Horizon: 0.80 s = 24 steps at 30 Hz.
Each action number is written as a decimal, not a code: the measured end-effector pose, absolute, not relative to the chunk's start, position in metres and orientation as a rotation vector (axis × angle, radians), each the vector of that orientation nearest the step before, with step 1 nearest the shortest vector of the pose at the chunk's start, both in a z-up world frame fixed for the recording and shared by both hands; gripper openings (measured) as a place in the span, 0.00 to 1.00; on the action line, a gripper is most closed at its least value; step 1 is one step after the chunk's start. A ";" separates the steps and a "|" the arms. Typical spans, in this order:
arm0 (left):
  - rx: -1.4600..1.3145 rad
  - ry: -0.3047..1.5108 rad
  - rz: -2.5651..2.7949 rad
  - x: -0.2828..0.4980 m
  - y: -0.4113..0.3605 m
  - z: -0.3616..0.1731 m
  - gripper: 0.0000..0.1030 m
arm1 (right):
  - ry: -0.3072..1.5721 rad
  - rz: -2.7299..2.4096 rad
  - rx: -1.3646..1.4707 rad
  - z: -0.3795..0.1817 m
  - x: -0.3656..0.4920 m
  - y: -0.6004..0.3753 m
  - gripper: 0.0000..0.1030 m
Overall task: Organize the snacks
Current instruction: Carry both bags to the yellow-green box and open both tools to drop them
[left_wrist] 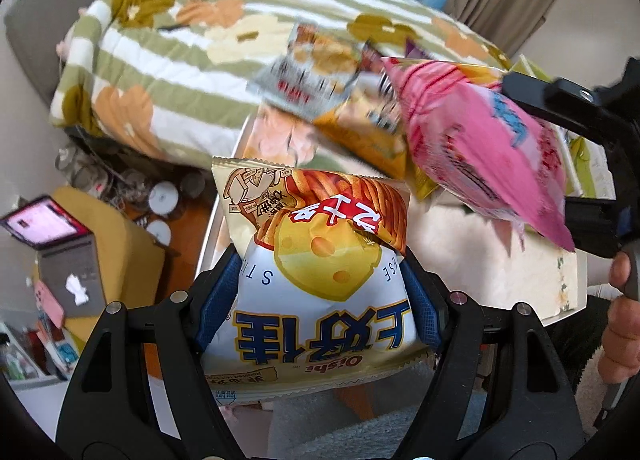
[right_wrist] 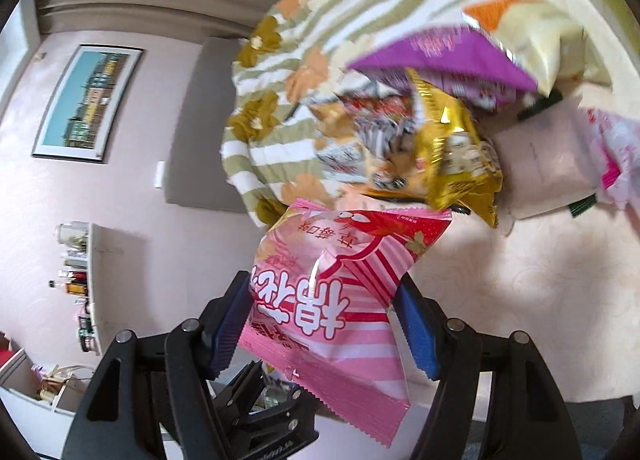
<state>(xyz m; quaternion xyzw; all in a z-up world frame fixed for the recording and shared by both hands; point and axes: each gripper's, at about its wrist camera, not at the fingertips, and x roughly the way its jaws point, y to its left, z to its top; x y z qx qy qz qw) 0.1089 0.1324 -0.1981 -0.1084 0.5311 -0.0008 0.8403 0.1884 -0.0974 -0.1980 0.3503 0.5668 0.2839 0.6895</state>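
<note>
Left wrist view: left gripper (left_wrist: 320, 292) is clamping a white-yellow cheese-stick bag (left_wrist: 320, 280); right gripper (right_wrist: 324, 324) is pinching a pink striped bag (right_wrist: 332, 300).

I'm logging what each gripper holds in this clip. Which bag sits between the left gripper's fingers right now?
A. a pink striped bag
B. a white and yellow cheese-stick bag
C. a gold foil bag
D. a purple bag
B: the left gripper is closed on the cheese-stick bag, printed with a yellow cheese wedge, while the pink striped bag sits in the right gripper.
</note>
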 end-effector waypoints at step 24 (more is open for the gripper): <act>-0.090 0.864 -0.251 0.209 -0.091 -0.064 0.70 | 0.894 0.445 0.630 -0.083 0.206 -0.313 0.64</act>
